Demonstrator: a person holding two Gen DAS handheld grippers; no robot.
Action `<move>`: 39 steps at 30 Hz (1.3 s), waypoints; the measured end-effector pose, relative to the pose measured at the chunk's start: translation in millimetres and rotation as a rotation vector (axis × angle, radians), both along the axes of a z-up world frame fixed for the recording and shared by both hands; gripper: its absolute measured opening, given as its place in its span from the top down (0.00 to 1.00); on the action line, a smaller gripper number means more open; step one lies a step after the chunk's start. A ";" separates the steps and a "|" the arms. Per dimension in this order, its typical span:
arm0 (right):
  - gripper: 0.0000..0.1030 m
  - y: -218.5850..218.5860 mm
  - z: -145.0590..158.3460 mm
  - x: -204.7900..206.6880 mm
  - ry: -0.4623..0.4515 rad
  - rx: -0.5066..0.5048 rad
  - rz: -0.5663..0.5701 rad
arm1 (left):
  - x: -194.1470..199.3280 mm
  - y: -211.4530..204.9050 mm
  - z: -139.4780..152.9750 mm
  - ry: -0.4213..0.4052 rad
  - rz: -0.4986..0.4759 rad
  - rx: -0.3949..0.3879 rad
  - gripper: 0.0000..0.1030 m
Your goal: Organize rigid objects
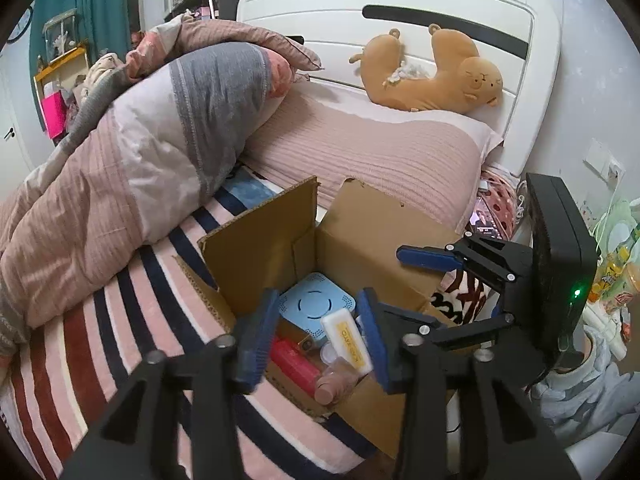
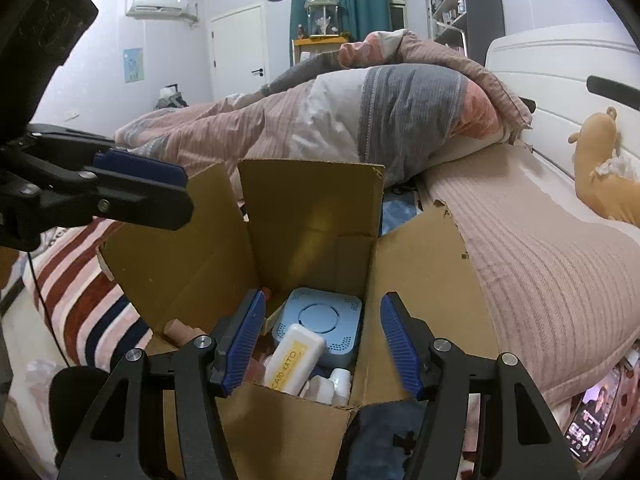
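An open cardboard box (image 1: 368,240) (image 2: 312,208) stands on the bed. Inside lie a light blue square device (image 1: 316,304) (image 2: 320,320), a white case with a yellow label (image 1: 347,338) (image 2: 294,360), a red packet (image 1: 294,362), a pinkish bottle (image 1: 334,386) and small white containers (image 2: 336,386). My left gripper (image 1: 316,338) is open and empty, hovering over the box's near side. My right gripper (image 2: 322,344) is open and empty above the box opening; it also shows in the left wrist view (image 1: 460,280). The left gripper's finger shows in the right wrist view (image 2: 140,184).
The box sits on a striped blanket (image 1: 100,340). A bunched quilt (image 1: 140,148) lies at the left, a pink pillow (image 1: 380,156) and a brown plush toy (image 1: 440,72) by the white headboard (image 1: 400,0). A lit phone (image 2: 592,420) lies beside the pillow.
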State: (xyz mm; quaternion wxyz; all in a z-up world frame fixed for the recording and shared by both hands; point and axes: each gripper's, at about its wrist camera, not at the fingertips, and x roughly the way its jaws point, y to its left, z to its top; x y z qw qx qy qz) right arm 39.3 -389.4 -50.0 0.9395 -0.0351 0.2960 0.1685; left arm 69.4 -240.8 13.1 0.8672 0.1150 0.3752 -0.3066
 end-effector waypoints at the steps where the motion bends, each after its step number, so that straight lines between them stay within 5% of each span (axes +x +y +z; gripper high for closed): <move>1: 0.45 0.6 0.9 0.1 -0.001 -0.001 0.003 | -1.7 2.7 0.6 -0.008 0.010 -0.006 0.48; 6: 0.38 4.0 7.6 -0.4 -0.005 -0.003 0.032 | -10.1 18.5 7.0 -0.043 0.047 -0.032 0.27; 12: 0.31 15.9 21.5 -1.6 -0.032 -0.031 0.073 | -23.7 45.2 16.9 -0.116 0.140 -0.059 0.16; 17: 0.07 31.2 36.9 0.1 -0.071 -0.035 0.113 | -35.0 75.2 21.1 -0.175 0.249 -0.090 0.13; 30: 0.00 67.3 63.0 9.7 -0.159 0.041 0.250 | -47.9 150.0 15.7 -0.290 0.565 -0.165 0.10; 39: 0.00 71.1 77.4 8.9 -0.224 0.108 0.293 | -56.6 170.2 19.8 -0.353 0.647 -0.192 0.04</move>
